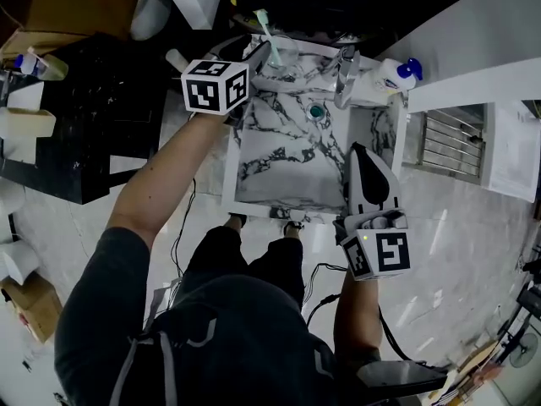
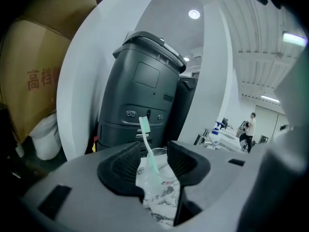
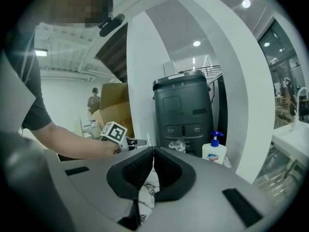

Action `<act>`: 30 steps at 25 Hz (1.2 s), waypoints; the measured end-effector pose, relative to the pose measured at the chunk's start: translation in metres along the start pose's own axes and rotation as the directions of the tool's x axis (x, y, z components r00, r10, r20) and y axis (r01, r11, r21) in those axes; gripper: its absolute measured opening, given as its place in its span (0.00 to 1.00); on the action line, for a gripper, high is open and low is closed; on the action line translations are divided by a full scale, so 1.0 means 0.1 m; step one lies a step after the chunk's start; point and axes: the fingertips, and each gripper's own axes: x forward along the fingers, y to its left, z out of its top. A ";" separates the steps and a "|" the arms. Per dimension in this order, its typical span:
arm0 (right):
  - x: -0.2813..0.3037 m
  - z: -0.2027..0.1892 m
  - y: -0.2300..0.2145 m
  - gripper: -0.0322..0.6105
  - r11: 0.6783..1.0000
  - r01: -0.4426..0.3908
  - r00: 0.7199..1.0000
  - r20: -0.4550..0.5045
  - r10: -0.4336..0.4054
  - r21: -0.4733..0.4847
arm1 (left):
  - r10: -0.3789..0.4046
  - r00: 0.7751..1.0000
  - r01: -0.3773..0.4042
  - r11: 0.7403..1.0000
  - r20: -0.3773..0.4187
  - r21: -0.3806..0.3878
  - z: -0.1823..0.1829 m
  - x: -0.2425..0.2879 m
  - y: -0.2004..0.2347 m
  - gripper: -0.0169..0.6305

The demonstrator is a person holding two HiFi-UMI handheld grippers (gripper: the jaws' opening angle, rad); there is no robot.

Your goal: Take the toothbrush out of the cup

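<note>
Left gripper jaws stand wide, with the green toothbrush between them, leaning in the clear cup. Pinching the handle above the cup's rim seems wisest. Right gripper, jaws together, hangs well apart from the cup.

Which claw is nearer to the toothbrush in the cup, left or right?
Left. The left claw, jaws apart, is just in front of the toothbrush standing in the clear cup. The right claw, shut, is back over the near right side of the marble sink.
</note>
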 end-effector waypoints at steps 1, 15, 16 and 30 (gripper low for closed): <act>0.02 -0.03 -0.02 0.09 1.000 -0.001 1.000 -0.001 0.001 0.013 | -0.002 1.000 0.002 1.000 -0.006 -0.012 -0.02 0.07 0.02 0.30; 0.03 -0.35 -0.22 0.09 0.999 -0.004 1.000 -0.030 0.005 0.045 | 0.003 0.997 -0.003 1.000 -0.078 -0.001 -0.08 0.54 0.11 0.24; 0.03 -0.35 -0.22 0.09 0.999 -0.007 1.000 -0.023 0.008 0.050 | 0.000 0.997 -0.001 1.000 -0.081 -0.003 -0.09 0.55 0.12 0.20; -0.18 -0.16 -0.21 0.09 0.998 -0.009 1.000 0.007 0.008 0.068 | -0.044 0.997 0.049 0.995 -0.057 0.092 0.07 0.43 -0.15 0.08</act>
